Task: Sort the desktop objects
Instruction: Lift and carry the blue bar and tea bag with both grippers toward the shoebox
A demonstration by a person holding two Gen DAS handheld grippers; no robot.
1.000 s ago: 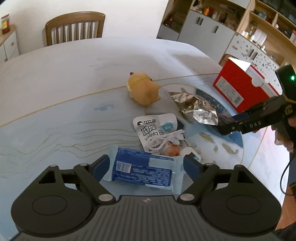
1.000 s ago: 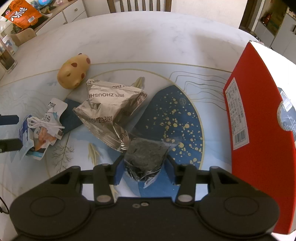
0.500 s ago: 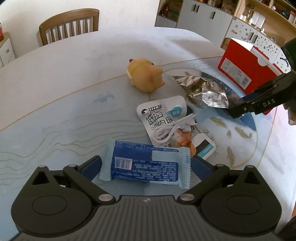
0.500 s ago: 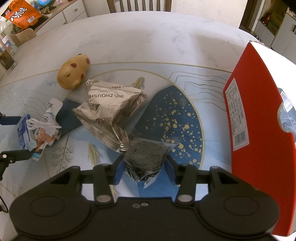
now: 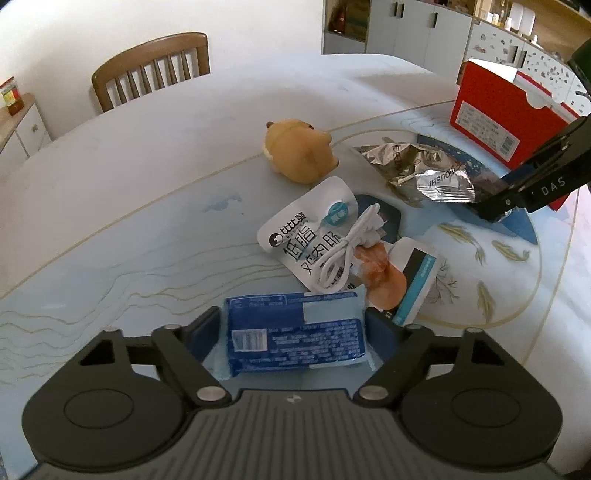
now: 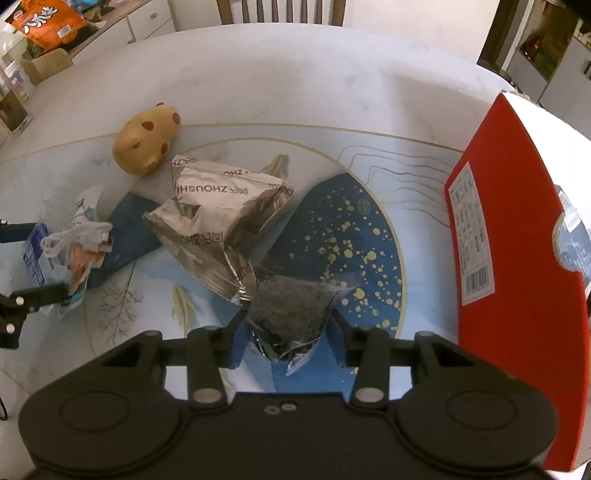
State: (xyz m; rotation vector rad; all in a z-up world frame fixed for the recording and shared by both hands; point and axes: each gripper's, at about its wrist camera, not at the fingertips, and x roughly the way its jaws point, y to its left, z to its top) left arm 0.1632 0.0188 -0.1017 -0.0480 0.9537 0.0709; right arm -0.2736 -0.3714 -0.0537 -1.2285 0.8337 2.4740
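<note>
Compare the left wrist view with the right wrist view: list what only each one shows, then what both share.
Only the left wrist view: the left tool closing on the blue wrapped pack, the wooden chair in full, and the white pouch's printed face.

Only the right wrist view: the right tool closing, with the clear packet of dark bits between its fingers, and the orange bag on the sideboard.

Both: the table, potato-shaped toy, silver foil bag, white cable and red box.
</note>
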